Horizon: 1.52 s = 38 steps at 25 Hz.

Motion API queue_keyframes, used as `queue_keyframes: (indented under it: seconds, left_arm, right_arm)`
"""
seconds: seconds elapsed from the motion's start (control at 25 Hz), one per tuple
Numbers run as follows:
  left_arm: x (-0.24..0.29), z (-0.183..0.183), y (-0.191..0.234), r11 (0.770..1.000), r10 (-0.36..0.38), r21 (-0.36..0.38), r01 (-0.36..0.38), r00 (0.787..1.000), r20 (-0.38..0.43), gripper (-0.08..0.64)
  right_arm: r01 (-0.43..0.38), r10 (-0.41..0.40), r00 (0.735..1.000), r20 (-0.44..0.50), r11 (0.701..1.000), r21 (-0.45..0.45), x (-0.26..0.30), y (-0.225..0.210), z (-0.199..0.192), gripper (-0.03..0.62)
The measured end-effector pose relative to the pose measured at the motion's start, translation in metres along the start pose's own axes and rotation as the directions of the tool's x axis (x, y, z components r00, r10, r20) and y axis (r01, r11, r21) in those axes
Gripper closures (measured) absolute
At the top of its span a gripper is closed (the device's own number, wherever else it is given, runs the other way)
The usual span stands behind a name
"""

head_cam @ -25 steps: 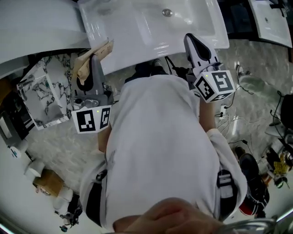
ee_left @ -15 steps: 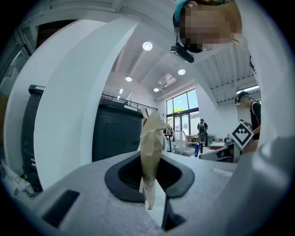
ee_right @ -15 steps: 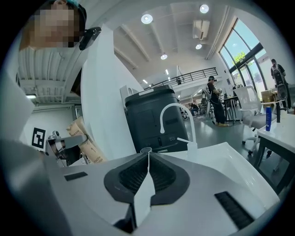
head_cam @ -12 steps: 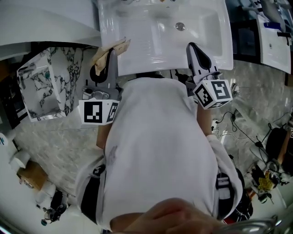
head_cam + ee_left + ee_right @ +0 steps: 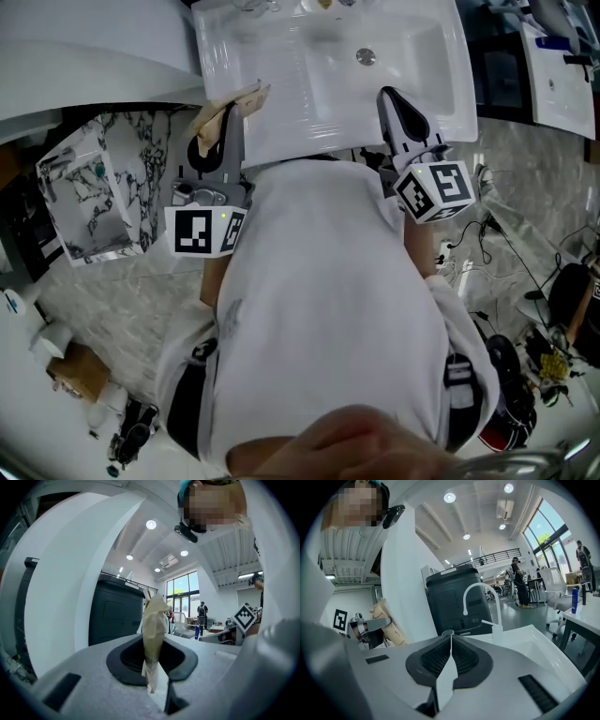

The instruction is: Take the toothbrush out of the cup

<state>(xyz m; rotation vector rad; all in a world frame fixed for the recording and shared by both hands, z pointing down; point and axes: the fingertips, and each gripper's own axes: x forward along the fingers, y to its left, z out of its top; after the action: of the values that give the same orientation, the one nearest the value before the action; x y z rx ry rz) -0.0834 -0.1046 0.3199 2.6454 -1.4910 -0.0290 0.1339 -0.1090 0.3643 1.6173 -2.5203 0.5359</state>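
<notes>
White shirt; grey, black-padded left tongs and right tongs.

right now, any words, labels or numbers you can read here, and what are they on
No text can be read in any view.
The marker cubes: black-and-white square patterns only, no letters.
The paper packet in the left gripper: faint marks, too blurred to read.

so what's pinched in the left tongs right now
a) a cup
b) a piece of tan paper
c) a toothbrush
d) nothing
b: the left gripper view shows the left tongs closed on crumpled tan paper that sticks up between the pads.
</notes>
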Motion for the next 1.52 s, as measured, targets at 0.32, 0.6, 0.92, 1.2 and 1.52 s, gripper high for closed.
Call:
queue_keyframes:
  seconds: [0.32, 0.6, 0.92, 1.2, 1.52]
  left_arm:
    - [0.004, -0.003, 0.009, 1.0, -0.011, -0.008, 0.011, 1.0, -0.002, 0.508]
    - [0.007, -0.003, 0.016, 1.0, -0.019, -0.014, 0.019, 1.0, 0.001, 0.508]
    - [0.01, -0.003, 0.019, 0.999, -0.033, -0.02, 0.033, 0.999, 0.005, 0.509]
    - [0.012, -0.003, 0.021, 0.999, -0.048, -0.02, 0.048, 0.999, 0.004, 0.509]
    - [0.011, -0.007, 0.024, 0.998, -0.06, -0.027, 0.059, 0.998, -0.001, 0.509]
  right_arm:
    - [0.016, -0.016, 1.0, -0.003, 1.0, -0.004, 0.008, 0.001, -0.002, 0.575]
    - [0.024, -0.024, 1.0, -0.004, 1.0, -0.012, 0.012, 0.002, -0.002, 0.574]
    - [0.041, -0.041, 0.999, 0.0, 0.999, -0.015, 0.013, 0.002, -0.001, 0.574]
    - [0.056, -0.056, 0.998, -0.003, 0.998, -0.02, 0.013, 0.002, -0.001, 0.575]
    - [0.068, -0.07, 0.997, -0.021, 0.996, -0.053, 0.012, 0.005, -0.007, 0.575]
